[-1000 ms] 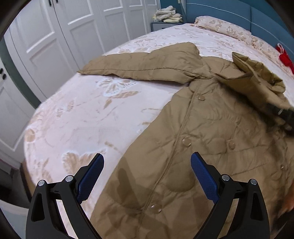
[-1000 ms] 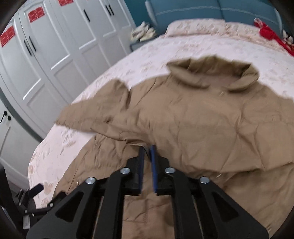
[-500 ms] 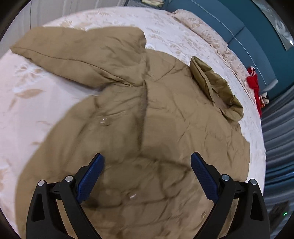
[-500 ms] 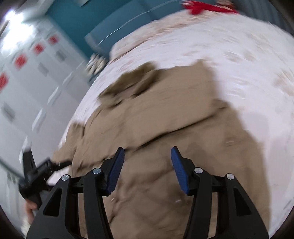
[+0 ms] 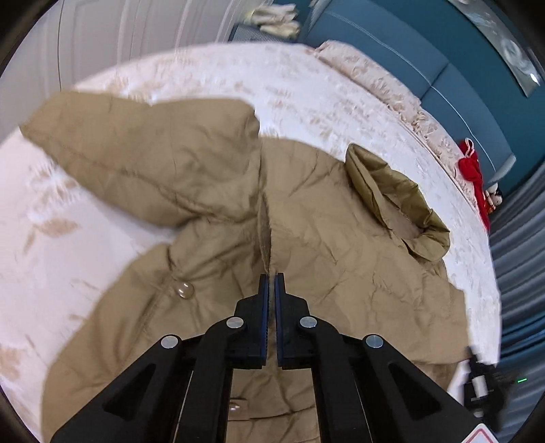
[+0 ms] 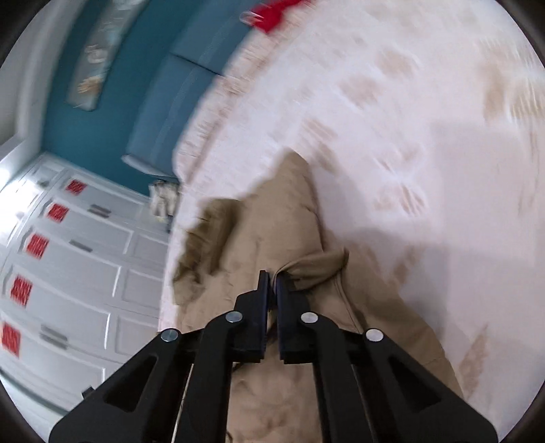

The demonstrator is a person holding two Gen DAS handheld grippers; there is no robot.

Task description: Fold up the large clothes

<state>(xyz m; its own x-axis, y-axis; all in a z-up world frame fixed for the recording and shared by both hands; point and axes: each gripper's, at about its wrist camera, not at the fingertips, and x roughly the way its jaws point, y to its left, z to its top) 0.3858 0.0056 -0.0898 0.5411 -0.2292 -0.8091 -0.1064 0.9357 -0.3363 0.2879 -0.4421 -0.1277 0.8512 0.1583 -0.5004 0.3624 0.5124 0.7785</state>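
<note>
A large tan padded coat (image 5: 306, 238) lies spread on the bed, one sleeve (image 5: 143, 153) stretched to the left and its hood (image 5: 395, 197) at the right. My left gripper (image 5: 271, 277) is shut on the coat's front edge along the fold near the middle. In the right wrist view the coat (image 6: 265, 231) runs away from me. My right gripper (image 6: 271, 277) is shut on a bunched fold of the coat's edge (image 6: 313, 265); the view is blurred.
The bed has a pale floral cover (image 5: 306, 85) (image 6: 425, 136). A blue headboard (image 5: 425, 58) stands at the back, with red items (image 5: 471, 170) by it. White wardrobe doors (image 6: 68, 272) stand to the left. A bedside stand holds folded cloths (image 5: 276, 17).
Both grippers were open half a second ago and have shut on the coat. The left moved in onto the front fold; the right swung toward the coat's edge.
</note>
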